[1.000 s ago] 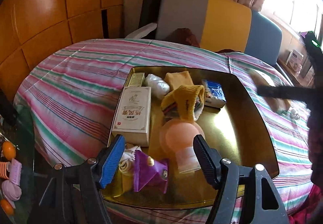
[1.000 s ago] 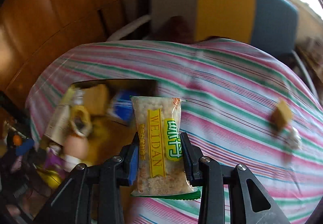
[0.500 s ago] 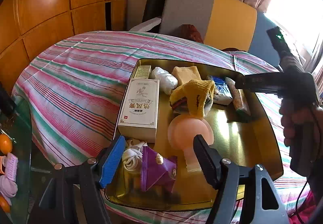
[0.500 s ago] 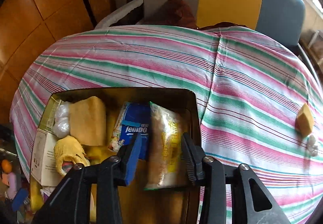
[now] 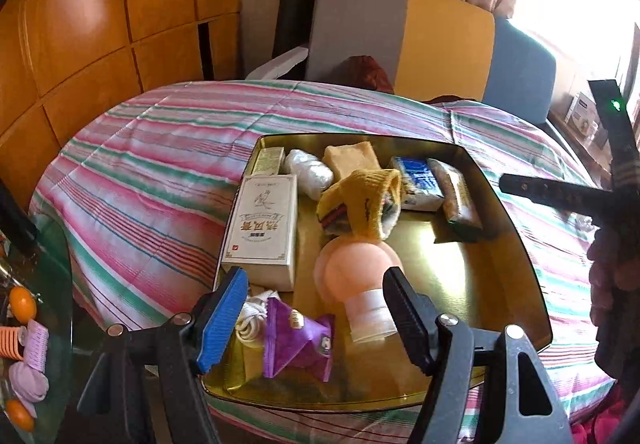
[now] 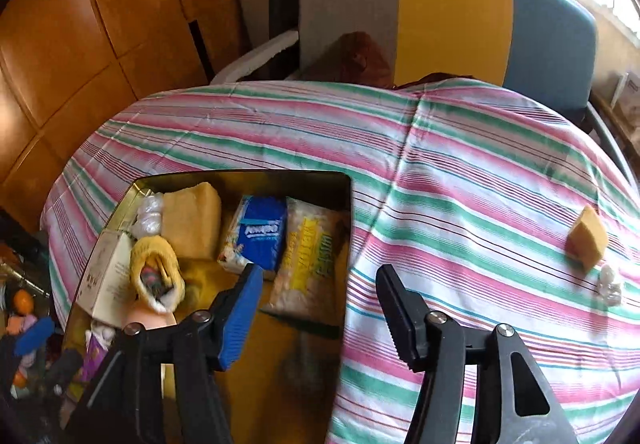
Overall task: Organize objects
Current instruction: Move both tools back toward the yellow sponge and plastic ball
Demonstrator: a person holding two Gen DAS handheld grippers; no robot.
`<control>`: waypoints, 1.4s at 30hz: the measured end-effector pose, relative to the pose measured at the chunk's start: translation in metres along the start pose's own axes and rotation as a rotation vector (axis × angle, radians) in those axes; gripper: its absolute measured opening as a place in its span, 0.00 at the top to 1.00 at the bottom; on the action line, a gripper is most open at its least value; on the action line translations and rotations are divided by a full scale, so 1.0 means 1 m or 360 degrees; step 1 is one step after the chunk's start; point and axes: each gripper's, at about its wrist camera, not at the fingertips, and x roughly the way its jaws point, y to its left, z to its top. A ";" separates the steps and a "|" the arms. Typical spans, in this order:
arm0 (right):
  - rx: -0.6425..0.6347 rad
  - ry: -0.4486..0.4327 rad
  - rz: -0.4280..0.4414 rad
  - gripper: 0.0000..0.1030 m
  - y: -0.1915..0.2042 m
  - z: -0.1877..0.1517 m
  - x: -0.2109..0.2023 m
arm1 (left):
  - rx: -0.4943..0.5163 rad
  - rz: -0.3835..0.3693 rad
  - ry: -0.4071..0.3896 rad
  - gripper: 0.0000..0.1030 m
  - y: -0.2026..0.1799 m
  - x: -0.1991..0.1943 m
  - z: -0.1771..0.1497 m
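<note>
We see a gold tray [image 6: 347,204] on a table covered with a striped cloth [image 6: 460,172], and we give all places from this tray. The snack packet [image 6: 306,256] with yellow print lies flat inside the tray, along its right wall, just beside the blue tissue pack [image 6: 260,234]. Our right gripper [image 6: 318,310] hangs above the near end of this packet. Its jaws have just been opening and now they stand apart; the packet lies below them, free of the pads, so it is let go.

Further left in the tray we see a tan sponge [image 6: 192,220], a yellow sock [image 6: 156,268] and a white box [image 5: 262,224]. At the near side of the tray lie a pink rounded bottle [image 5: 356,272], a purple packet [image 5: 298,340] and a white cord [image 5: 252,318].

Our left gripper [image 5: 316,320] hovers over the near edge of the tray with jaws wide apart and nothing grasped; the purple packet and the neck of the bottle are seen between its fingers, but the pads do not touch them.

Well to the right of the tray, on the cloth, we see a second small sponge [image 6: 586,240] and, near it, a small clear wrapped thing [image 6: 608,284].
</note>
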 end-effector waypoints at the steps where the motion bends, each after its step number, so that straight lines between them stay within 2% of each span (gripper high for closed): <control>1: -0.0001 -0.0009 -0.0005 0.40 -0.004 -0.003 -0.004 | 0.0013 -0.0003 -0.0005 0.31 -0.003 -0.002 0.001; 8: -0.0003 -0.0029 -0.0090 0.37 -0.041 -0.026 -0.024 | 0.0101 -0.0031 -0.0026 0.31 -0.025 -0.009 0.004; 14: 0.0061 -0.0023 -0.0200 0.34 -0.091 -0.044 -0.037 | 0.0195 -0.0073 -0.0037 0.31 -0.052 -0.015 0.006; 24: 0.0185 -0.0014 -0.0505 0.32 -0.201 -0.064 -0.064 | 0.0370 -0.0183 -0.0052 0.31 -0.109 -0.018 0.021; 30: 0.0364 0.0008 -0.0675 0.32 -0.272 -0.084 -0.067 | 0.0528 -0.0263 -0.0066 0.31 -0.164 -0.016 0.034; 34: 0.0580 0.0051 -0.0641 0.32 -0.305 -0.097 -0.065 | 0.0625 -0.0316 -0.0071 0.31 -0.207 -0.008 0.041; 42: 0.0627 0.0016 -0.0580 0.31 -0.306 -0.095 -0.074 | 0.0766 -0.0368 -0.0031 0.31 -0.270 0.014 0.043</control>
